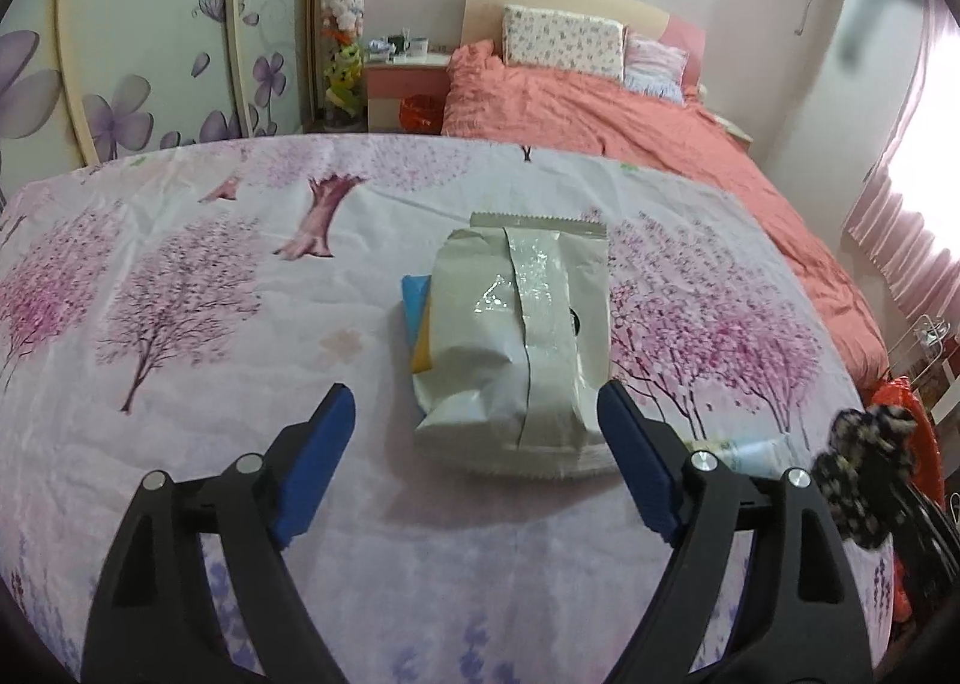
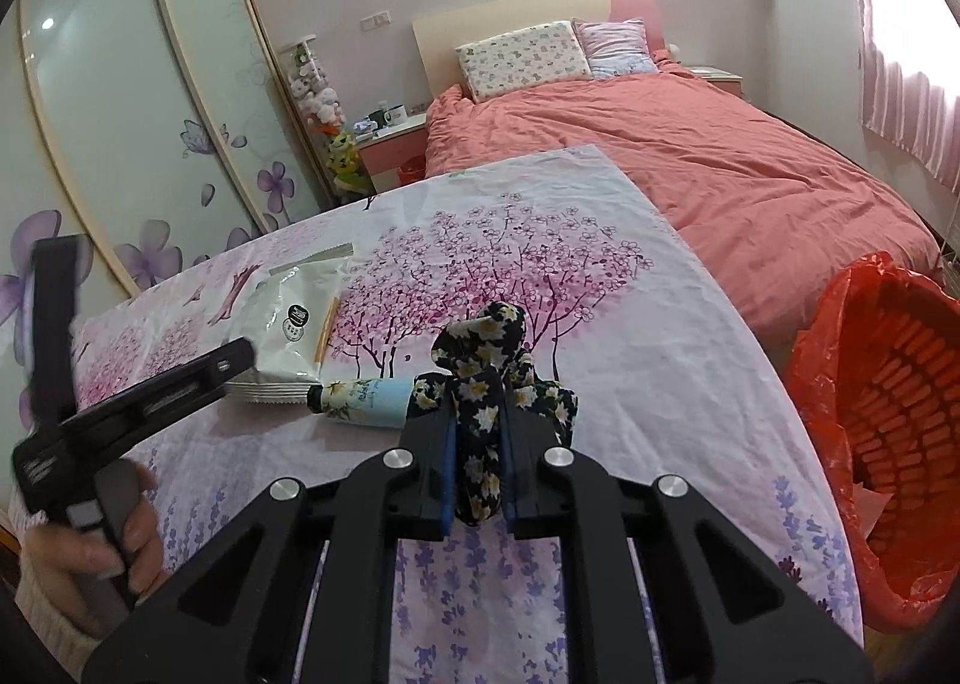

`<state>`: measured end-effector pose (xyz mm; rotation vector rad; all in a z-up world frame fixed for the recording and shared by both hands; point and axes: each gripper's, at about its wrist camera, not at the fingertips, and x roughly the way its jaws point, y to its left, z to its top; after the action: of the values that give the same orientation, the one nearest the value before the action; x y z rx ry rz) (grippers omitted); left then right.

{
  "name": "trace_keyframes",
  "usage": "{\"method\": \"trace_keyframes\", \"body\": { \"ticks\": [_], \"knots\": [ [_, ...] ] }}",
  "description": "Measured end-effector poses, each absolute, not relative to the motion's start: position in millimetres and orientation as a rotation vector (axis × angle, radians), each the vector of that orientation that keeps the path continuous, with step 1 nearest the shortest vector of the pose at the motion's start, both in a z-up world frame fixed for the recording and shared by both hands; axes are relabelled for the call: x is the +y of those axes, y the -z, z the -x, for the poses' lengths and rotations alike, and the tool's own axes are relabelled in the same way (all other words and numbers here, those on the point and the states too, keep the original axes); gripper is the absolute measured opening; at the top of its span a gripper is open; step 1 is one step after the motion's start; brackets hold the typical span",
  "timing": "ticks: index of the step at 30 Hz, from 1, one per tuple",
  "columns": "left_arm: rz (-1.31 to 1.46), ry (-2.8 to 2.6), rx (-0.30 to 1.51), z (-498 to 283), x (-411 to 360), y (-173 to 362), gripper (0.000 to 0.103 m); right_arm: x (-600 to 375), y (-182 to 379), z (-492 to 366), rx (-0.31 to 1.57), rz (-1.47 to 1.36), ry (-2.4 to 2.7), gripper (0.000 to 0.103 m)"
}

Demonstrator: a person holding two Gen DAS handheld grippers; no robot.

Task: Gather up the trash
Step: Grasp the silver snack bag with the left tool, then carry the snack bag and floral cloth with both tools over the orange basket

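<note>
Right hand-held gripper (image 2: 478, 447) clamps black floral fabric scrap (image 2: 486, 378); limp cloth may snag short of red-lined bin (image 2: 888, 402). Left hand-held gripper (image 1: 477, 456) gapes wide, empty, before white foil packet (image 1: 516, 324).

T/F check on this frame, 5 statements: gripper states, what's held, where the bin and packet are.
1. The right gripper is shut on the floral cloth. True.
2. The left gripper is clamped on the white packet. False: its fingers stand open on either side of the packet's near end.
3. The red-lined bin sits on the table. False: it stands beyond the table's right edge, lower down.
4. A small tube lies on the table beside the white packet. True.
5. The white packet is already in the bin. False: it lies on the tablecloth.
</note>
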<state>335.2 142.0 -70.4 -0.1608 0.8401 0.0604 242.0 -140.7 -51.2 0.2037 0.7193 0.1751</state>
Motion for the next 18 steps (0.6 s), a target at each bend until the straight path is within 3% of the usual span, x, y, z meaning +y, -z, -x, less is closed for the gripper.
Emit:
{"method": "trace_keyframes", "body": {
  "ticks": [3,13,18],
  "knots": [
    [0.164,-0.069,0.868,-345,141,77,0.080,-143,52,-242,0.721,-0.203,-0.182,0.011],
    [0.156,-0.046,0.867,-352,129,78,0.055,-145,61,-244,0.739,-0.211,-0.186,0.011],
    [0.133,-0.041,0.845,-347,126,75,0.053,-147,60,-242,0.736,-0.215,-0.187,0.011]
  ]
}}
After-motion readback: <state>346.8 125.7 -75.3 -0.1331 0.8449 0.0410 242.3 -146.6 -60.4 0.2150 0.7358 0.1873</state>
